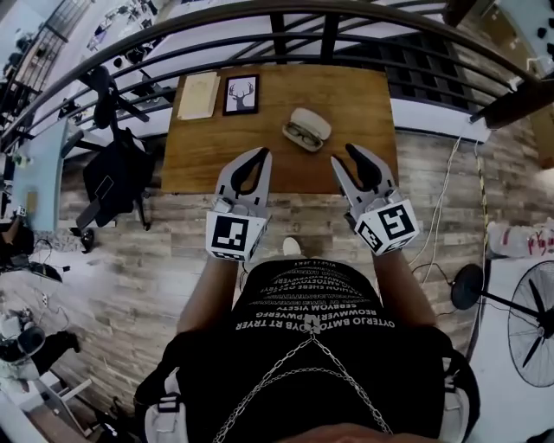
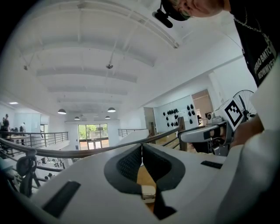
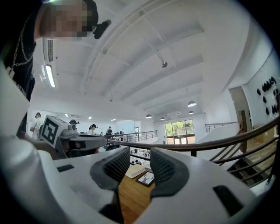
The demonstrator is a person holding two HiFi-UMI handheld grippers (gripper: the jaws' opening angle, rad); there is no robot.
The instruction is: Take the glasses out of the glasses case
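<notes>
An open pale glasses case (image 1: 306, 129) lies on the wooden table (image 1: 363, 95), with dark-rimmed glasses (image 1: 302, 133) inside it. Both grippers hover at the table's near edge, short of the case. My left gripper (image 1: 264, 154) is to the case's lower left, its jaws closed together and holding nothing; the left gripper view (image 2: 141, 146) shows the pads meeting. My right gripper (image 1: 342, 153) is to the case's lower right, its jaws a little apart and empty (image 3: 140, 159). Neither touches the case.
A framed deer picture (image 1: 241, 94) (image 3: 146, 178) and a beige book (image 1: 198, 95) (image 3: 135, 170) lie at the table's far left. A curved dark railing (image 1: 260, 17) runs behind the table. A black bag (image 1: 112, 173) sits left of it, and a fan (image 1: 532, 324) stands at the right.
</notes>
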